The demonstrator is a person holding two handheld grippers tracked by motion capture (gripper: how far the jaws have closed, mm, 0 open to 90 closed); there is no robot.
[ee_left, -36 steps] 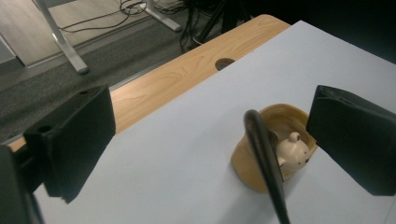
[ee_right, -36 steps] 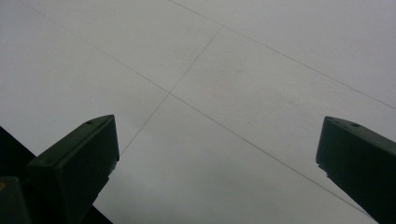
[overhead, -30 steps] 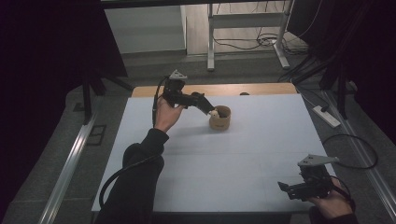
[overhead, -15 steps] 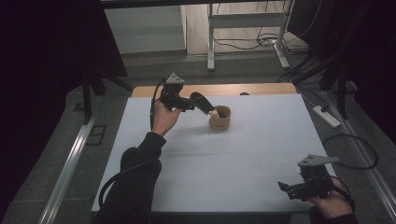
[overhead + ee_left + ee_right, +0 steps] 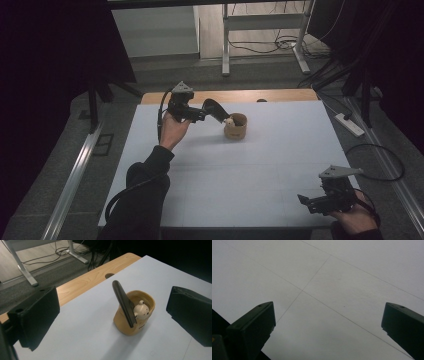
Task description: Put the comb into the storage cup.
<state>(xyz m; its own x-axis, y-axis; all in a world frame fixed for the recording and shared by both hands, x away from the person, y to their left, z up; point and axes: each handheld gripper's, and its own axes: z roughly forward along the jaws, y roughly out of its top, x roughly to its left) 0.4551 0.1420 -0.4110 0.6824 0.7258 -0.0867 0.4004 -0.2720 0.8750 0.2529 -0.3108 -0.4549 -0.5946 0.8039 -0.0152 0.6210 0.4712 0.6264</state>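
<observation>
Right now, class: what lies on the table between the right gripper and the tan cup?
Nothing: in the high view, only bare white table separates the right gripper from the tan cup.

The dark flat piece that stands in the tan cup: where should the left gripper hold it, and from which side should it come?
Probably by its upper end. The dark flat piece leans in the tan cup, its top free above the rim and its lower part beside the small bear figure. The left gripper, jaws open, could come from above and close across the thin faces.
</observation>
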